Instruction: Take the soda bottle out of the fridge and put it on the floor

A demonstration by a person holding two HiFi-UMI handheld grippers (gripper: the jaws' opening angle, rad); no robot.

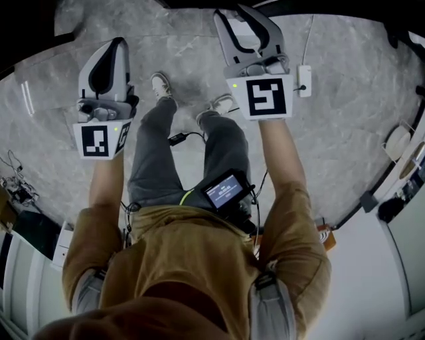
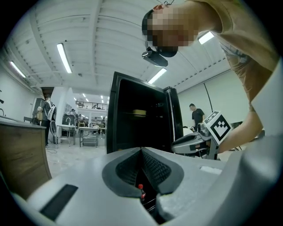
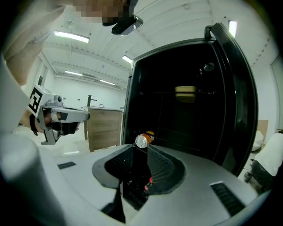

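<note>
The black fridge (image 2: pixel 119 114) stands open in front of me, its door (image 3: pixel 236 88) swung to the right. A small soda bottle with a red cap (image 2: pixel 141 190) shows low between my left gripper's jaws, far off in the dark fridge; only a red speck of the soda bottle (image 3: pixel 151 180) shows in the right gripper view. My left gripper (image 2: pixel 141 152) is shut and holds nothing. My right gripper (image 3: pixel 139 149) stands slightly open, with nothing between its pads. An orange can (image 3: pixel 143 139) lies on its side beyond the tips. In the head view both grippers, left (image 1: pixel 118 42) and right (image 1: pixel 242 12), hang above the floor.
The grey marble floor (image 1: pixel 345 99) spreads below, with my shoes (image 1: pixel 159 85) on it and a white box on a cable (image 1: pixel 304 80). A wooden cabinet (image 3: pixel 104 128) stands left of the fridge. A yellowish item (image 3: pixel 185 92) sits on an upper shelf. A person (image 2: pixel 196 115) stands far behind.
</note>
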